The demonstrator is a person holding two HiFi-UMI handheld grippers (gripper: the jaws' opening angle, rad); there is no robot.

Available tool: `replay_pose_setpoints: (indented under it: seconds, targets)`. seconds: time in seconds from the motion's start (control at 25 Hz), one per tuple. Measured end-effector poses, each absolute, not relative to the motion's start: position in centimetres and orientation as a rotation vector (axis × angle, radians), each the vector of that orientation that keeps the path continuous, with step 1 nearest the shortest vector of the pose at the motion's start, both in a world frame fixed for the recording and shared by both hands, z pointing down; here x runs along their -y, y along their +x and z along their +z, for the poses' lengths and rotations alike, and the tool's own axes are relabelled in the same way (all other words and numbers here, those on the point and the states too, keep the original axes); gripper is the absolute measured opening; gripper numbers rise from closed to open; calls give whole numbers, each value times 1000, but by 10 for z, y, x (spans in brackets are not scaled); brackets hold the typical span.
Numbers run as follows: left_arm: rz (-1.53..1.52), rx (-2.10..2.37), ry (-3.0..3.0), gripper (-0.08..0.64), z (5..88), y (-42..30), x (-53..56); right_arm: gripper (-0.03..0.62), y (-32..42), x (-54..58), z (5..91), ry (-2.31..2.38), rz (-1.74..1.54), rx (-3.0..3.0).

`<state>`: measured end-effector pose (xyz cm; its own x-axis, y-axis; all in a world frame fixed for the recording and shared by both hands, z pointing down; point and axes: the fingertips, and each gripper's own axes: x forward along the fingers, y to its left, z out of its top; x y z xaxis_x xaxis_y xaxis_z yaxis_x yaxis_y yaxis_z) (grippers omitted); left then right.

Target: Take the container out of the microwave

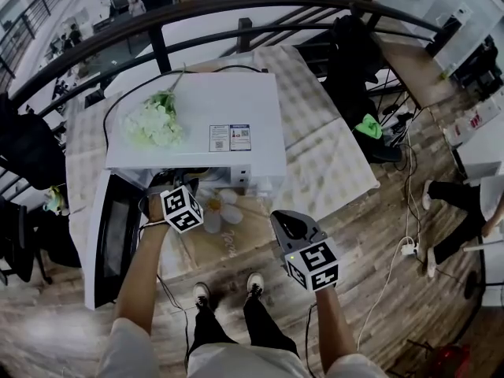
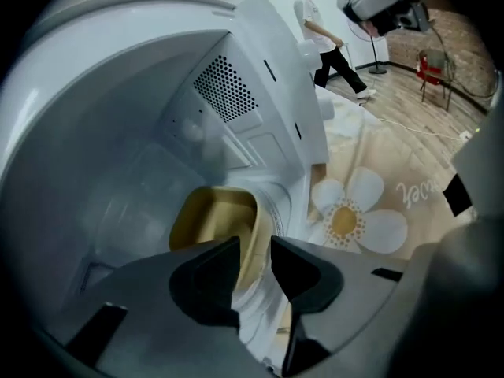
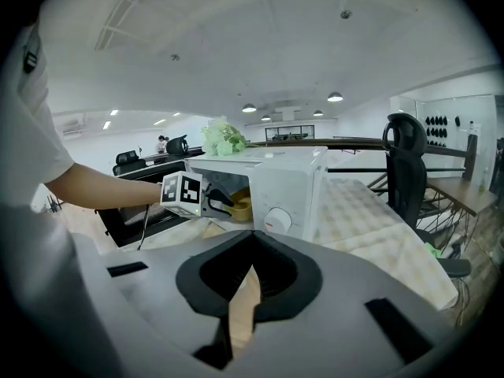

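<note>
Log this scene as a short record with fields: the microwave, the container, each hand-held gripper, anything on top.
Microwave: white microwave on the table, its dark-windowed door open
Container: yellow rounded-square container inside the cavity, not yet out
Left hand-held gripper: inside the cavity, jaws either side of the container's near wall; a firm grip cannot be confirmed
Right hand-held gripper: outside the microwave, jaws together, empty
On top: bunch of pale green-white flowers
</note>
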<state>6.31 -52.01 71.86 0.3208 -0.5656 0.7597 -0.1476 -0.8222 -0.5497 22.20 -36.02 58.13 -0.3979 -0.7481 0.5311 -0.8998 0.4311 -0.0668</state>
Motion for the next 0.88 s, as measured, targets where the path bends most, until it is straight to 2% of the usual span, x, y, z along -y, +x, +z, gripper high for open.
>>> replay_pose_setpoints:
  seconds: [0.16, 0.24, 0.4, 0.88]
  targets:
    - [-1557, -557, -2165, 128, 723, 63, 519, 14, 222, 358, 582, 1396, 491, 2263]
    - [-1562, -545, -2154, 76, 721, 64, 519, 14, 221, 356, 581, 1398, 496, 2269]
    - [-1576, -519, -2151, 49, 720, 63, 515, 12, 220, 356, 578, 1401, 534, 2292]
    - [-1498, -558, -2260, 34, 699, 62, 471, 12, 220, 353, 554, 1344, 454, 2302]
